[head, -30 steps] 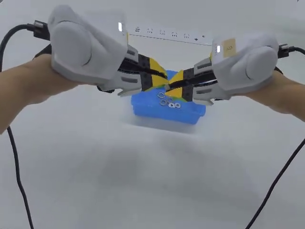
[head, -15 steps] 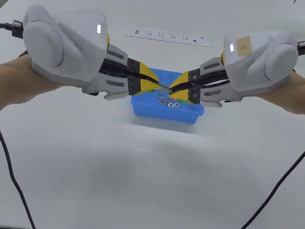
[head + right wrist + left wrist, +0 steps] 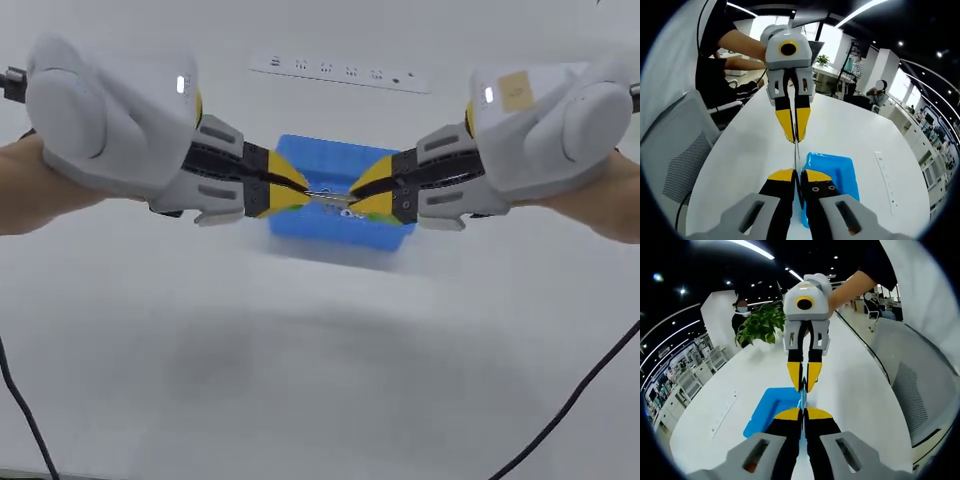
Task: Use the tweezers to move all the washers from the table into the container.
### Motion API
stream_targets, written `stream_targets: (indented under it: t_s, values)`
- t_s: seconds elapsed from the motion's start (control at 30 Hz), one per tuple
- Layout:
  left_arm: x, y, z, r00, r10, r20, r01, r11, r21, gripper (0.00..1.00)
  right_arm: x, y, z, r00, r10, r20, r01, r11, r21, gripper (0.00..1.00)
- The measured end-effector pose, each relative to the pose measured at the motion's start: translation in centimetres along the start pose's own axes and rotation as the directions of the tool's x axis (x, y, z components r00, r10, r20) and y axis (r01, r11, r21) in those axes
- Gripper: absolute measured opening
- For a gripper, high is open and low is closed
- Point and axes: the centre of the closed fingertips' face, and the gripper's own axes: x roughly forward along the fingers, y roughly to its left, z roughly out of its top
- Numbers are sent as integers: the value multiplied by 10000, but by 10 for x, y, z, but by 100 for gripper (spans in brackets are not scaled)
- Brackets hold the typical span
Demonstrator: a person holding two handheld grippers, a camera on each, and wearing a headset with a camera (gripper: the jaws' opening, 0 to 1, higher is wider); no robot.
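Thin metal tweezers (image 3: pixel 328 194) span the short gap between my two grippers, level above the blue container (image 3: pixel 300 222). My left gripper (image 3: pixel 298 188) is shut on one end and my right gripper (image 3: pixel 358 196) on the other. In the left gripper view my jaws (image 3: pixel 803 413) pinch the tweezers (image 3: pixel 803 397), and the right gripper (image 3: pixel 806 386) faces me from the far end. In the right gripper view my jaws (image 3: pixel 799 175) clamp the tweezers (image 3: pixel 797 152) opposite the left gripper (image 3: pixel 794 137). Small washers (image 3: pixel 348 212) lie in the container, mostly hidden behind the jaws.
A white power strip (image 3: pixel 340 72) lies at the back of the white table (image 3: pixel 300 360). Black cables (image 3: pixel 570 395) trail from both grippers over the table's sides. The container (image 3: pixel 771 407) (image 3: pixel 835 172) sits below the tweezers. A chair and a person stand beyond the table.
The two grippers have drawn slightly apart, so the tweezers now show stretched between their tips. The left gripper has shifted left and lower in the picture.
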Motion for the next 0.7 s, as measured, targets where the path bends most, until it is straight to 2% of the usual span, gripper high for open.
stream_targets:
  t_s: [0.2, 0.4, 0.6, 0.7]
  values:
    - [7, -9, -10, 9996, -249, -93, 248, 9996, -143, 5, 4, 12, -11, 9997, 37, -246, -29, 9995, 312, 7]
    - [20, -29, -27, 9965, -750, -370, 735, 9965, -399, 5, 10, 29, -22, 9988, 279, -403, -256, 9982, 550, 7]
    - [30, -34, -40, 9934, -987, -589, 948, 9933, -660, 5, 19, 36, -39, 9981, 322, -519, -274, 9955, 906, 7]
    - [38, -35, -53, 9908, -1086, -813, 1022, 9916, -791, 5, 28, 37, -51, 9962, 385, -778, -312, 9952, 929, 7]
